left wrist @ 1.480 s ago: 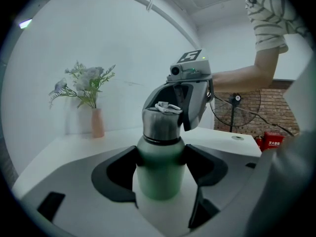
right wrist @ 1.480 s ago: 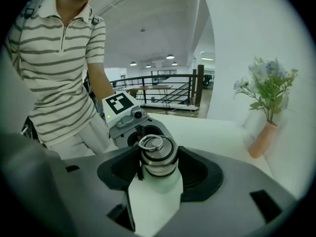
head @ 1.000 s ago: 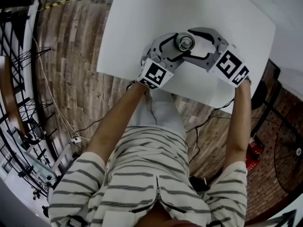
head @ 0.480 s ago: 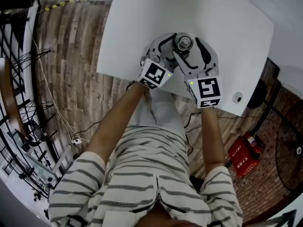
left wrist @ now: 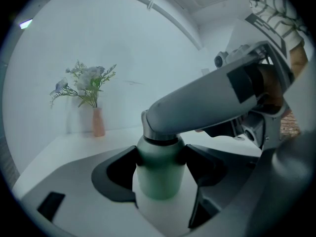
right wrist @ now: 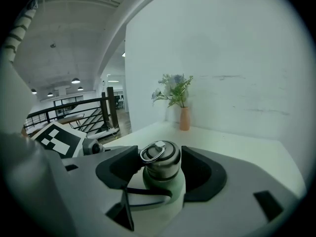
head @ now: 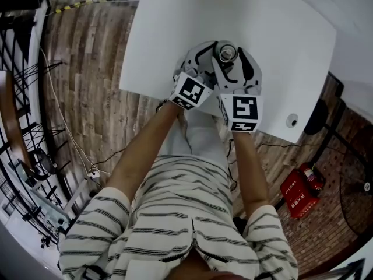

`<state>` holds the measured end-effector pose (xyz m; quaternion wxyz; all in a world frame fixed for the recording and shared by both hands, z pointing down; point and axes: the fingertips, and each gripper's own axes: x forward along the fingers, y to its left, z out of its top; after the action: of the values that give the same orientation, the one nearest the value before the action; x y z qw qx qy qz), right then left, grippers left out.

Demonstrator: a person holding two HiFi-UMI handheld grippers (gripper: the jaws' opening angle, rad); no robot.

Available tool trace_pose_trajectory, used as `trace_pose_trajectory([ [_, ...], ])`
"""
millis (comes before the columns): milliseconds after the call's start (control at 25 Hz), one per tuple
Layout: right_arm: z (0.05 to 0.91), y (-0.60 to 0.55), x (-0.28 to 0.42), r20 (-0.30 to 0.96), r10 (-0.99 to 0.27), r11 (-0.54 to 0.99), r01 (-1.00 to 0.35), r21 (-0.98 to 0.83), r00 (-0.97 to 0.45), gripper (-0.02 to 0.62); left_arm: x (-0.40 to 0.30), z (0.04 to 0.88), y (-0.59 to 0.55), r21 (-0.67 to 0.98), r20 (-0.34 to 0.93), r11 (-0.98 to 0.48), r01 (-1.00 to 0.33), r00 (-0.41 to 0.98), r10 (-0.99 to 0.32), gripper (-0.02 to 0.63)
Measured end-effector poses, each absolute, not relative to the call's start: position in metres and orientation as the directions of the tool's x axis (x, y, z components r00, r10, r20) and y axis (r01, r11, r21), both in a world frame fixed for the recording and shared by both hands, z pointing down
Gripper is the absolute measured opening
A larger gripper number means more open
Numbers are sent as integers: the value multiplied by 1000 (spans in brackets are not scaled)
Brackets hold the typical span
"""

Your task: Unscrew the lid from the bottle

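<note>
Nearest to us, our striped shirt (head: 175, 214) fills the 6 o'clock end of the head view, and both forearms reach up toward 12 o'clock. At the wrists sit the marker cubes, with the left cube (head: 191, 90) at about 10 o'clock from the right cube (head: 240, 112).

Just past them, the left gripper (left wrist: 160, 164) is clamped on the green bottle (left wrist: 160, 181). Its black pads (left wrist: 116, 172) press on the bottle's shoulder from 9 and 3 o'clock. In that gripper's view, a grey finger of the other tool crosses the bottle's top from 2 o'clock and hides the cap.

The right gripper (right wrist: 161, 168) comes in higher. Its jaws have just been closing with the metal lid (right wrist: 160, 161) between them, and the pads (right wrist: 200, 174) now meet the lid's sides. A small ring (right wrist: 152, 152) lies on top of the lid.

The bottle stands upright on the white table (head: 175, 28), close to the edge nearest us and dead ahead at 12 o'clock.

Farther back, a slim vase (left wrist: 98, 122) of flowers (left wrist: 86, 83) stands by the white wall. It is at 10 o'clock from the bottle in the left gripper view. A dark railing (right wrist: 74, 112) shows at 9 o'clock in the right gripper view, and a wood floor (head: 87, 69) lies below the table.
</note>
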<state>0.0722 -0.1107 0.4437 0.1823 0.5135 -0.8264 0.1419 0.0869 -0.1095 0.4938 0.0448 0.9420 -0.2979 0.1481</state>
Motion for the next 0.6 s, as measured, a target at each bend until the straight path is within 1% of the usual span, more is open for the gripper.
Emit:
trace_pose_trajectory([
  [80, 445, -112, 72, 454, -797, 431, -902, -34, -398, 259, 87, 495, -110, -3, 305, -818, -575, 779, -548, 314],
  [320, 446, -111, 71, 482, -781, 454, -891, 3, -397, 255, 86, 494, -110, -4, 306, -819, -574, 779, -547, 314],
  [600, 446, -110, 72, 490, -747, 515, -857, -3, -450, 253, 86, 494, -111, -2, 306, -818, -575, 779, -547, 314],
])
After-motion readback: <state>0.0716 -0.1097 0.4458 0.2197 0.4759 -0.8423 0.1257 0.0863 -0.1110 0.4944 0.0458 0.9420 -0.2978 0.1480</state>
